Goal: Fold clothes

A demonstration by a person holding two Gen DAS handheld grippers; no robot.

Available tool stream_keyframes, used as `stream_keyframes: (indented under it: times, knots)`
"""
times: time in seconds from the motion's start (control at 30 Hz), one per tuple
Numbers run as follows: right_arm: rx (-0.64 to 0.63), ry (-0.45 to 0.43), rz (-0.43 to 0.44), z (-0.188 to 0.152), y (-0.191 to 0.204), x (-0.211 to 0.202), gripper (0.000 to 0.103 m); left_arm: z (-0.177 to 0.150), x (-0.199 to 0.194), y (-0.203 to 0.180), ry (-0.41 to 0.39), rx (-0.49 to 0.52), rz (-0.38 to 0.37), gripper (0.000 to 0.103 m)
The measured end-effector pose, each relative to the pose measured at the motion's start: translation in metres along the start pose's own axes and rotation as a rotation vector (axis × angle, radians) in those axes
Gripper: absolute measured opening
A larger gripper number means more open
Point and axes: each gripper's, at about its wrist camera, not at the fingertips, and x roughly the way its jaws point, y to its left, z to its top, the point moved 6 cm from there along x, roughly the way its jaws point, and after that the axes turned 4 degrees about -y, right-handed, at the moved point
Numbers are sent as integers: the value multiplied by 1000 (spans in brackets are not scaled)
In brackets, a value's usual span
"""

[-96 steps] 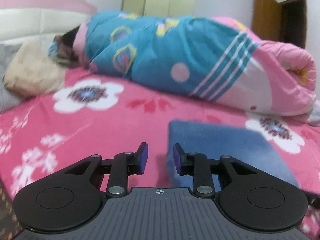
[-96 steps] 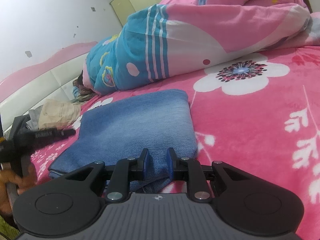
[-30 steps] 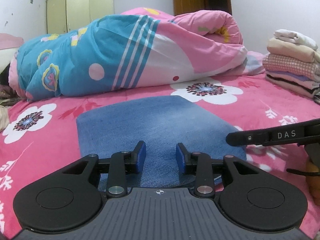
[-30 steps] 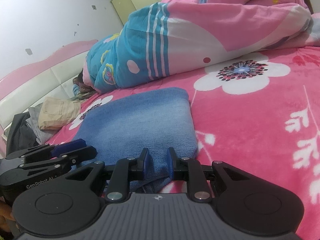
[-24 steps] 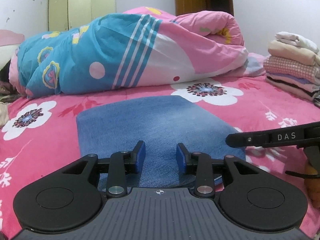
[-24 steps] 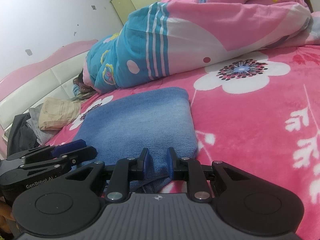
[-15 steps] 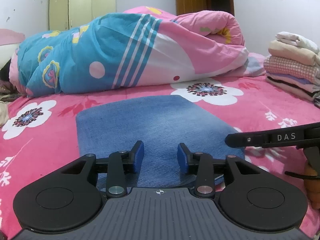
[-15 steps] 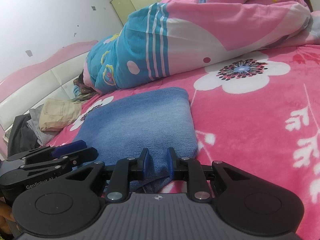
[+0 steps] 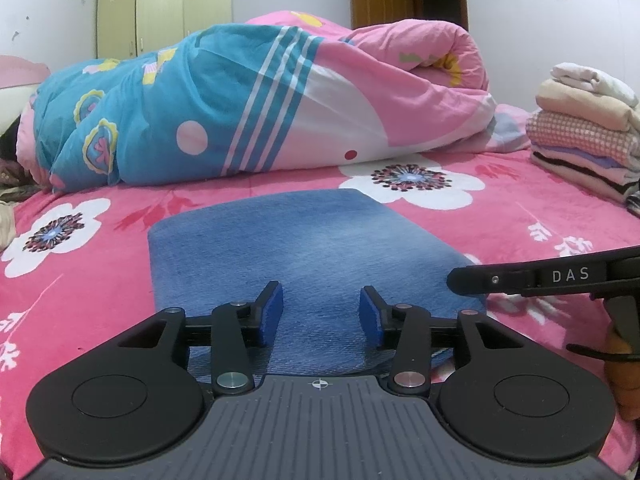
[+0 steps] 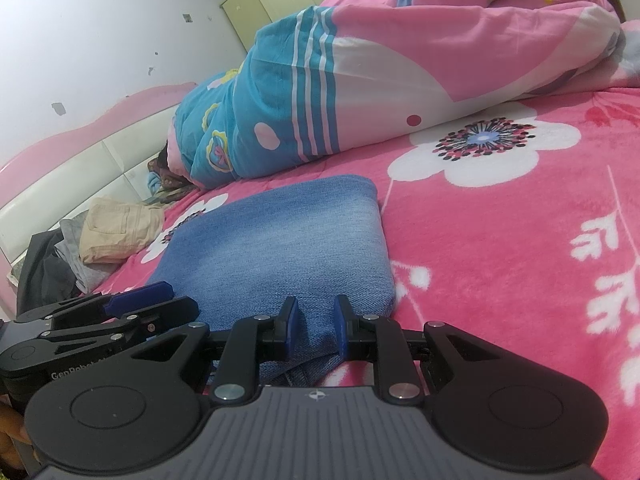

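A folded blue denim garment (image 9: 304, 236) lies flat on the pink flowered bedspread (image 9: 520, 216). My left gripper (image 9: 320, 312) hovers at the garment's near edge; its jaws are opening, the blue pads stand apart over the denim and press on nothing. My right gripper (image 10: 316, 322) is shut on the near right corner of the denim (image 10: 280, 240), with fabric bunched between its pads. In the left wrist view the right gripper's fingers (image 9: 520, 276) reach in from the right at that corner. The left gripper (image 10: 140, 304) shows at the lower left of the right wrist view.
A rolled pink and teal quilt (image 9: 260, 108) lies across the bed behind the denim. A stack of folded clothes (image 9: 584, 128) sits at the far right. Loose clothes (image 10: 116, 228) are heaped by the white headboard (image 10: 80, 168).
The left gripper swung from the left side of the bed to face the denim, then held still while its jaws widened. The right gripper kept its grip and place.
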Motion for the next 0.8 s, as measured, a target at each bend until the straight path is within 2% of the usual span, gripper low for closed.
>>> stream_keyframes:
  times: [0.8]
  knots:
    - [1, -1, 3, 0, -1, 0, 20, 0, 0, -1, 4, 7, 1, 47]
